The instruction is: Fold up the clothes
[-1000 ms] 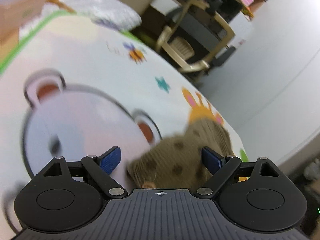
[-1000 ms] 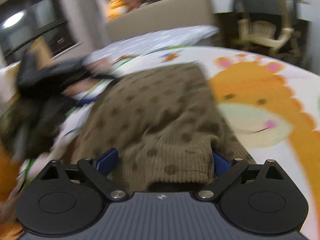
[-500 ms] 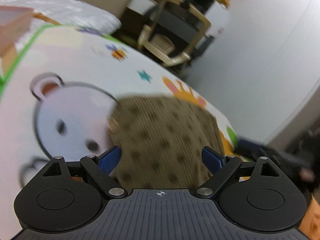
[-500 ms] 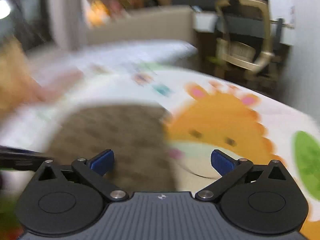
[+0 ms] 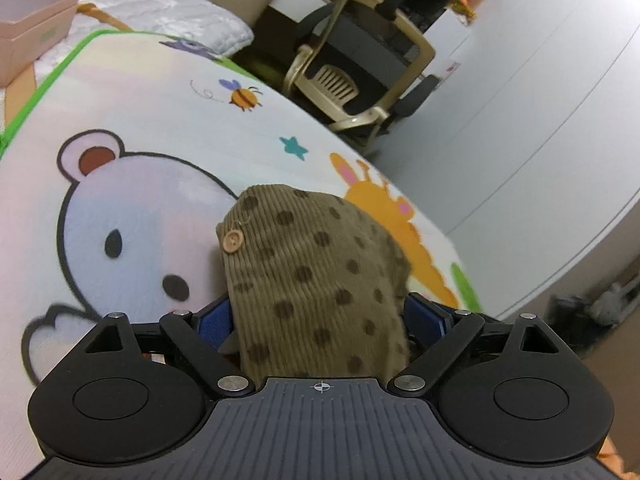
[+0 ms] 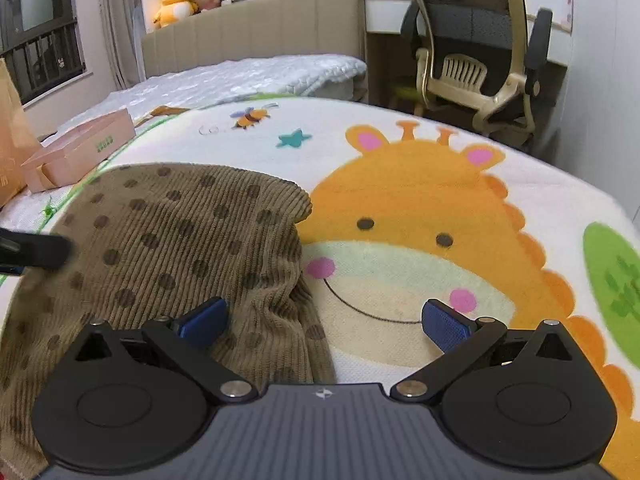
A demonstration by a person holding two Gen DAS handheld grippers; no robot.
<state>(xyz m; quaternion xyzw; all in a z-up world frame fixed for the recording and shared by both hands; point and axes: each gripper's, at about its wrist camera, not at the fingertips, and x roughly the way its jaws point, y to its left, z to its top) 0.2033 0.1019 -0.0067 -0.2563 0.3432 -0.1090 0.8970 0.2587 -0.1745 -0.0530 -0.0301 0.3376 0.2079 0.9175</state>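
A brown corduroy garment (image 5: 316, 280) with dark dots and a tan button (image 5: 233, 240) lies folded on a cartoon play mat (image 5: 160, 120). My left gripper (image 5: 320, 320) is open, its blue pads on either side of the garment's near end, not closed on it. In the right wrist view the same garment (image 6: 172, 240) spreads over the left half of the mat (image 6: 420, 200). My right gripper (image 6: 324, 320) is open and empty, its left pad (image 6: 204, 316) over the cloth's edge, its right pad over the giraffe print.
A pink box (image 6: 80, 148) sits at the mat's far left edge, also in the left wrist view (image 5: 32, 28). A bed with a white quilt (image 6: 248, 76) lies behind. An office chair (image 6: 476, 52) stands beyond the mat's far right.
The right gripper let go of the garment's hem and swung right over the giraffe. The garment, lifted before, now lies flat and folded; the left gripper has moved back to its near end.
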